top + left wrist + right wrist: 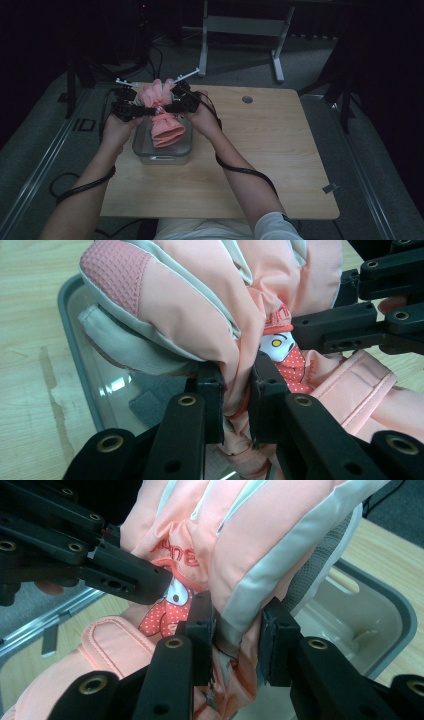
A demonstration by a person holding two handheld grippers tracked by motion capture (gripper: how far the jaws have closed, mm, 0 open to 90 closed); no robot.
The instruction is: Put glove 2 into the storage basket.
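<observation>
A padded pink glove [162, 117] with grey trim and a cartoon patch hangs over a clear glass container [145, 150] at the table's left. My left gripper [150, 111] pinches the glove's middle from the left, my right gripper [167, 106] from the right, jaws facing each other. In the left gripper view my left gripper [236, 400] is shut on a fold of the pink glove [200, 305], with the container [82, 355] below. My right gripper [237, 640] is shut on a fold of the glove [260, 545] in the right gripper view.
The wooden table [260, 150] stretches bare to the right of the container, with a round cable hole [247, 99] near its far edge. Cables trail from both grippers along the person's forearms. A grey desk frame [240, 30] stands on the floor beyond.
</observation>
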